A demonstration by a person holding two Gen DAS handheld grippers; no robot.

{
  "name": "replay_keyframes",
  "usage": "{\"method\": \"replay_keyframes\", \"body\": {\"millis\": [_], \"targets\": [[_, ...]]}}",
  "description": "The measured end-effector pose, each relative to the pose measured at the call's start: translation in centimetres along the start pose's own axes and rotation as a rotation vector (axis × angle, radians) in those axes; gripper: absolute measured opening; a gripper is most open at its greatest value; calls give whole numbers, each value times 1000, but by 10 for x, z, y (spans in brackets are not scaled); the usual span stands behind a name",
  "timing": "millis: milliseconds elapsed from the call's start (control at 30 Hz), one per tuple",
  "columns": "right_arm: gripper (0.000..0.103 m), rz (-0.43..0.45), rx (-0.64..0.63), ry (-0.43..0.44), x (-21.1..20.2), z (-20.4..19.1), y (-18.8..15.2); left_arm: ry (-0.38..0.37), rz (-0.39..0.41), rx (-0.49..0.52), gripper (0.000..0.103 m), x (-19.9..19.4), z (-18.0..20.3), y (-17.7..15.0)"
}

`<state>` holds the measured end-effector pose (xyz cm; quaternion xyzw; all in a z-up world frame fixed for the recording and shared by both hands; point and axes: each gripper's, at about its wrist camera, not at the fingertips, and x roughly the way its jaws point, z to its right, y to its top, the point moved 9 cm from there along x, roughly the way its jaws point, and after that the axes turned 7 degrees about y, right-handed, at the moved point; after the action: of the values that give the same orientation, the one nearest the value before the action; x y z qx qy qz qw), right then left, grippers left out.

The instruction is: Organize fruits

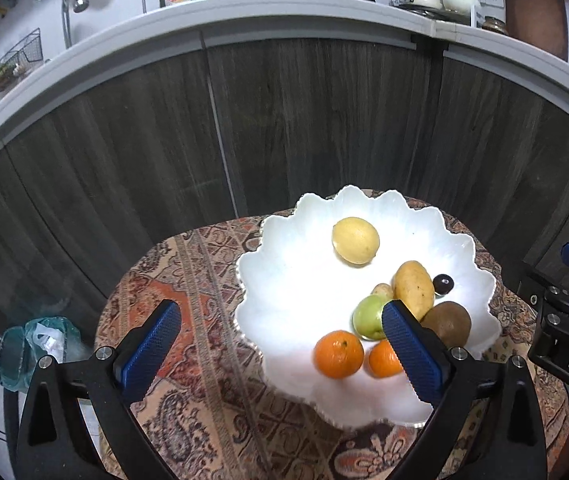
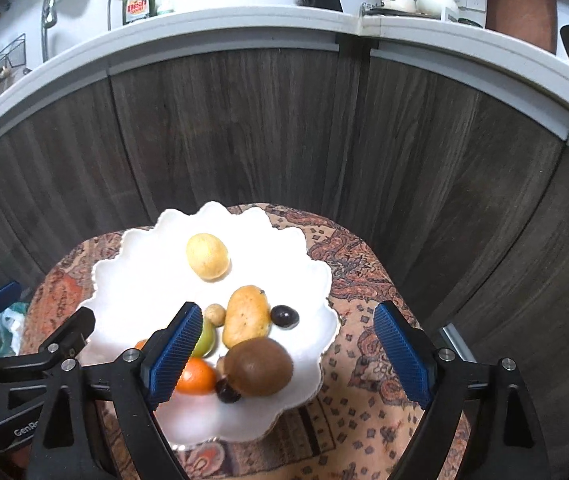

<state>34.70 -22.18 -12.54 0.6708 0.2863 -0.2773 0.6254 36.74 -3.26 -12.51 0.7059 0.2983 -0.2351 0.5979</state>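
White scalloped plate (image 1: 280, 280) sits on the patterned bench (image 1: 188, 280) and holds all the fruit — lemon (image 1: 355, 241), mango (image 1: 414, 288), kiwi (image 1: 448, 322), green apple (image 1: 368, 316), two oranges (image 1: 338, 354), dark plum (image 1: 443, 283). Left hand-held gripper (image 1: 280, 344) hovers above the plate, jaws wide apart, gripping nothing. Right hand-held gripper (image 2: 292, 348) — likewise spread wide, empty, over the plate's right edge.
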Motion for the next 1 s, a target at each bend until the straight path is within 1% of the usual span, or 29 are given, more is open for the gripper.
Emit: {"method": "replay_keyframes", "body": {"millis": [233, 400, 700, 1000], "targets": [[88, 4, 6, 0, -34, -8, -10, 19, 26, -7, 102, -36, -11, -10], [88, 23, 21, -9, -56, -9, -19, -1, 35, -25, 102, -58, -15, -21], [88, 76, 43, 2, -86, -12, -31, 0, 52, -44, 102, -92, -19, -40], [89, 129, 39, -18, -123, -13, -50, 18, 75, -44, 103, -125, -21, -60]]}}
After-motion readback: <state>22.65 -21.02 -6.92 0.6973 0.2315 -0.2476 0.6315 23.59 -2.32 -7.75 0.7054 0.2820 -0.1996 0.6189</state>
